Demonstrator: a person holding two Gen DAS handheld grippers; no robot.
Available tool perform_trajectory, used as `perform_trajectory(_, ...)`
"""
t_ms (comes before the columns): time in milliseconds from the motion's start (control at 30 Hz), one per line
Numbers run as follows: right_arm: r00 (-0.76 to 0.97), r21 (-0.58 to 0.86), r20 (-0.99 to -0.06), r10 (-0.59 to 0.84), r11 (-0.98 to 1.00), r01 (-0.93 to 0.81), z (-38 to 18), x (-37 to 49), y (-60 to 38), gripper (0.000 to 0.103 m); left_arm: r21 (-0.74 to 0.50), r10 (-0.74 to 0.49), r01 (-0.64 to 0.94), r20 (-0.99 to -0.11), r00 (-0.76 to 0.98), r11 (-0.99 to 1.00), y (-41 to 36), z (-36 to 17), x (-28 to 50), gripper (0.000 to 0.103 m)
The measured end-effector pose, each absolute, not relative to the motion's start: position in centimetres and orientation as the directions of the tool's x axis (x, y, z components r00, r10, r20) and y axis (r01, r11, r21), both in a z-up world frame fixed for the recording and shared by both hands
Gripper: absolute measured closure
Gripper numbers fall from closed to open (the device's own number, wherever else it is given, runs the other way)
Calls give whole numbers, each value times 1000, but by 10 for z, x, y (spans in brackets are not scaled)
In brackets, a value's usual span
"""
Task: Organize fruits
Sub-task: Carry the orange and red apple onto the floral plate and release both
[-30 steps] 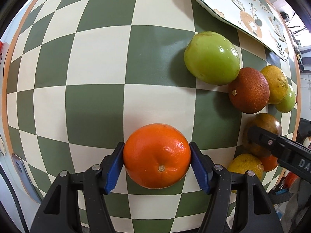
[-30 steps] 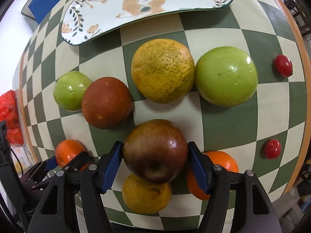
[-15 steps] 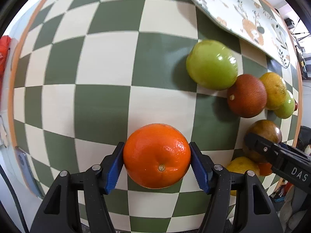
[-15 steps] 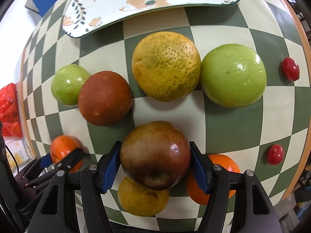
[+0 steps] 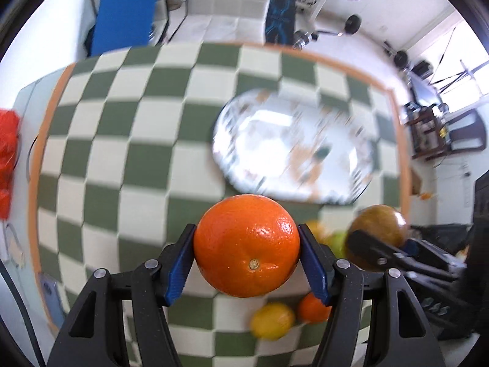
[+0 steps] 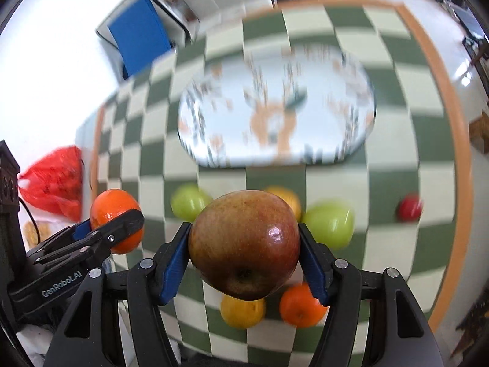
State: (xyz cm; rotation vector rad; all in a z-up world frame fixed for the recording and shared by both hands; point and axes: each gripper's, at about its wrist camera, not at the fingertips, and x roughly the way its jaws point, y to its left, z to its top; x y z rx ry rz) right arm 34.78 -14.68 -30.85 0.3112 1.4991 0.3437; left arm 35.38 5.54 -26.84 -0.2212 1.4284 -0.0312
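My left gripper [image 5: 247, 253] is shut on a bright orange [image 5: 247, 244] and holds it in the air above the checked table. My right gripper [image 6: 244, 250] is shut on a dark red-brown apple [image 6: 244, 243], also lifted. The oval patterned plate [image 5: 293, 143] lies beyond both, empty and blurred; it also shows in the right wrist view [image 6: 275, 113]. The right gripper with the apple [image 5: 377, 229] shows at the right of the left wrist view. The left gripper with the orange [image 6: 114, 217] shows at the left of the right wrist view.
On the green-and-cream checked table [image 6: 397, 91] below lie green fruits [image 6: 328, 224], a yellow citrus [image 6: 243, 310], a small orange [image 6: 301, 305] and a red cherry tomato [image 6: 409, 209]. A red bag [image 6: 55, 180] sits off the table's left edge.
Both grippers have risen and tilted up with their fruit; the views now take in the whole plate and the room beyond. The fruit on the table has dropped low in frame.
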Motion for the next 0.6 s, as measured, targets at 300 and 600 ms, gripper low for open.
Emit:
perform_trajectory(300,67,325,-941,331,942,-88,-338,464,-144,35,-219,-221,-170,-975,6,961,38,-329,477,41)
perform_trajectory(600,-7,240,-970,241,964,-116,-406,510,-139,34,-233,-265,-226,-957,-120,946,23,-389,521,41)
